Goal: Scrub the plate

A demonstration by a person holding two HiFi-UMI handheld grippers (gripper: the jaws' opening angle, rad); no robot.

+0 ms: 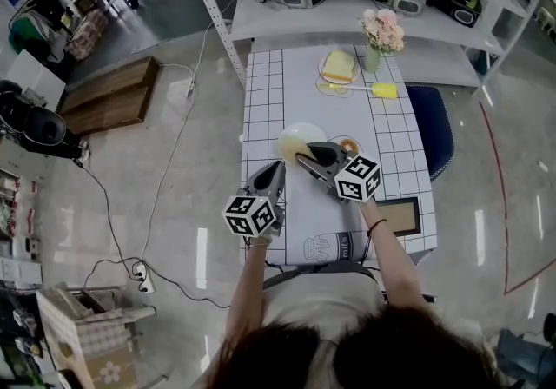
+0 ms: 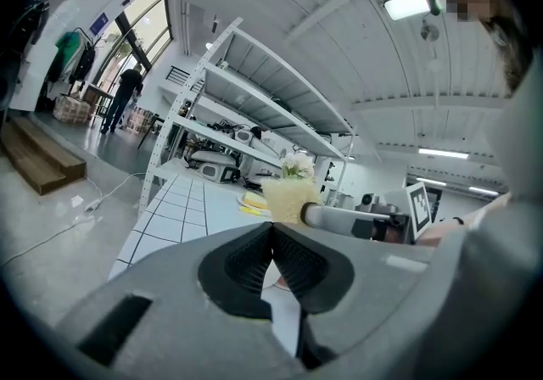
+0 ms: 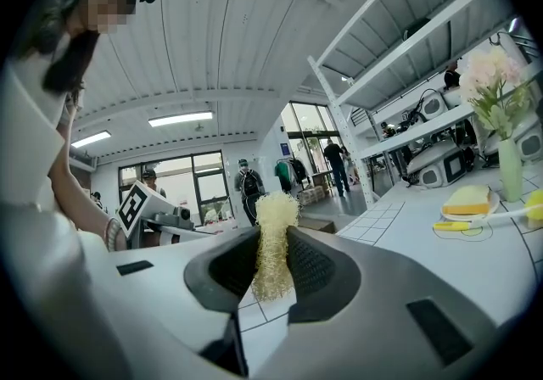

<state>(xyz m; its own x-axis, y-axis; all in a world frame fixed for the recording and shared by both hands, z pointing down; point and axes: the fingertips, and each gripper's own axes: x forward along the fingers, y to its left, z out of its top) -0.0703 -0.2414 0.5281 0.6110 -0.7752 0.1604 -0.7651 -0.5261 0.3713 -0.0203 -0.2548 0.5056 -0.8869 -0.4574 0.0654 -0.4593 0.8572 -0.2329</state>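
Right gripper (image 3: 273, 238): jaws pinch a pale yellow mesh scrubber (image 3: 277, 204), its tuft sticking out past the tips. Head view: scrubber sits against the near edge of the plate (image 1: 304, 133).

Left gripper (image 2: 271, 231): jaws pressed together, tips meeting, nothing seen between them. It sits just beside the plate's near-left rim; contact cannot be told.

Plate rests mid-way up the gridded table (image 1: 265, 92). Flower vase (image 1: 380, 34) stands at the far end, well apart.

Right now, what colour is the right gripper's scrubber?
Pale yellow scrubber, clearest in the right gripper view.
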